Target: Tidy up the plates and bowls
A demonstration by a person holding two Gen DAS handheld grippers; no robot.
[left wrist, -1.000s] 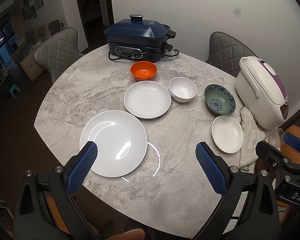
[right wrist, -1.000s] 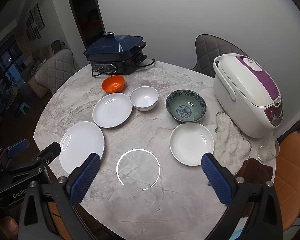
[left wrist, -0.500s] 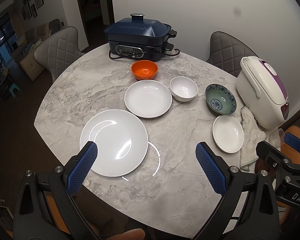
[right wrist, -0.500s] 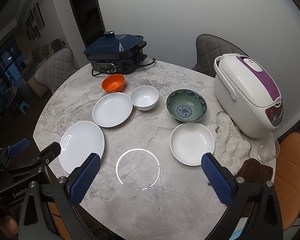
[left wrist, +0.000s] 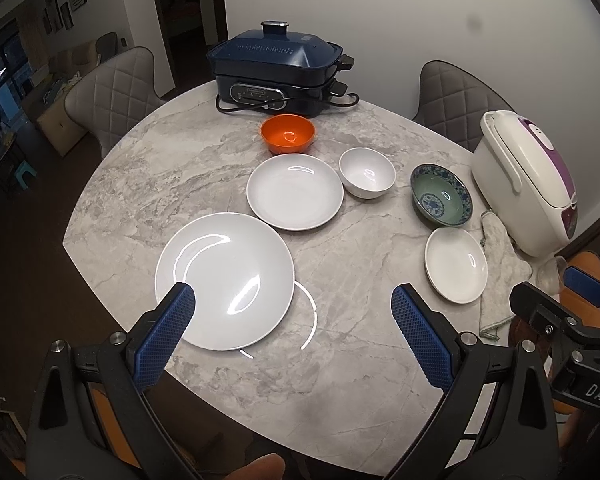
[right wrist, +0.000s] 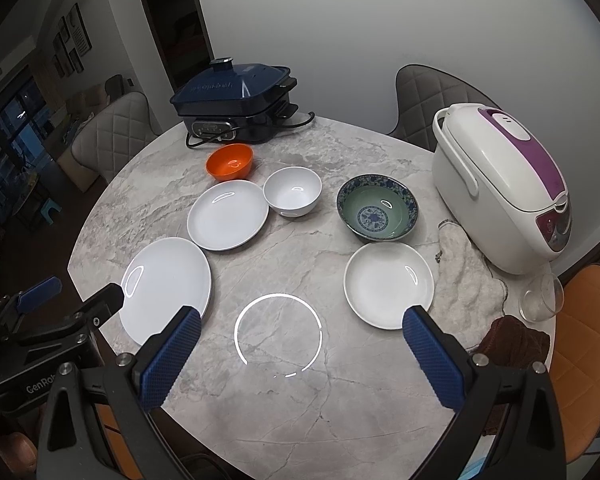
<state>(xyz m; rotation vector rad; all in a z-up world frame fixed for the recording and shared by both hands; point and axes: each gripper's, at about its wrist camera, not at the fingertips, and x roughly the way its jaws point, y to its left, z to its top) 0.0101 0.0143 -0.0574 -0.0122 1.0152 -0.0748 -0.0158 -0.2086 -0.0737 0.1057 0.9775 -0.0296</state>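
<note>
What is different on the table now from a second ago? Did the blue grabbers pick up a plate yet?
Not yet. Nothing was picked up or put down. The left gripper and right gripper are both open and empty, above the near edge of the table; the left view only drifted a tiny bit. The big white plate, the middle plate, the small plate and the three bowls sit where they were.

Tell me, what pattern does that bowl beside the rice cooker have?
Blue-and-white floral rim, green inside, blue medallion: patterned bowl, clearest in the right wrist view.
</note>
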